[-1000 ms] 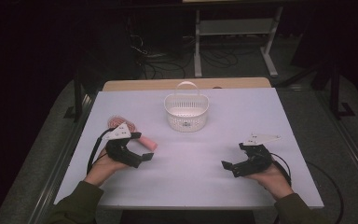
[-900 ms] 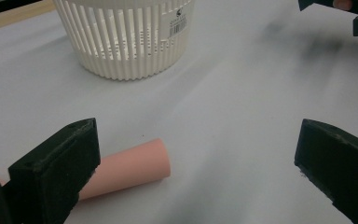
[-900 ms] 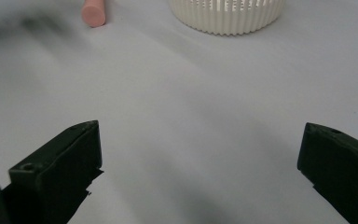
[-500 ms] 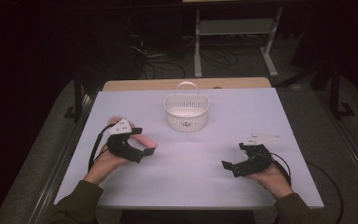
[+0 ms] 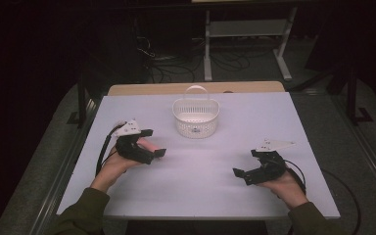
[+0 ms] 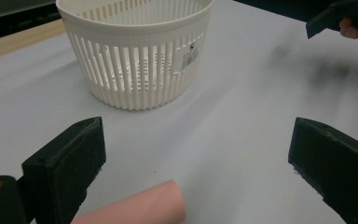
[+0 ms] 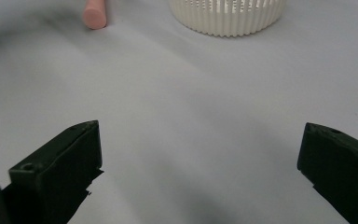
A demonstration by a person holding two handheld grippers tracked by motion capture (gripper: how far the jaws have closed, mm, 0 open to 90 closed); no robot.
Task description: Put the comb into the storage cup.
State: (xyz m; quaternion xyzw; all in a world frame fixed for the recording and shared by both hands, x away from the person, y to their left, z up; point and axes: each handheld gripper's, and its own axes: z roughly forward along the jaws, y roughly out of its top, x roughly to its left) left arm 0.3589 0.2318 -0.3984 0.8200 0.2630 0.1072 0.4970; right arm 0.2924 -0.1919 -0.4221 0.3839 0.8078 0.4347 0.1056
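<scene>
From my remote seat, the one bit of print I find is a small white sticker (image 6: 192, 54) on the outer wall of the white slatted basket (image 6: 135, 56), seen closest in the left gripper view. It carries a dark round mark and a few lines of tiny print beside what may be a barcode, but I cannot read any of it. In the high view the same sticker (image 5: 195, 130) is just a pale fleck, also unreadable.
</scene>
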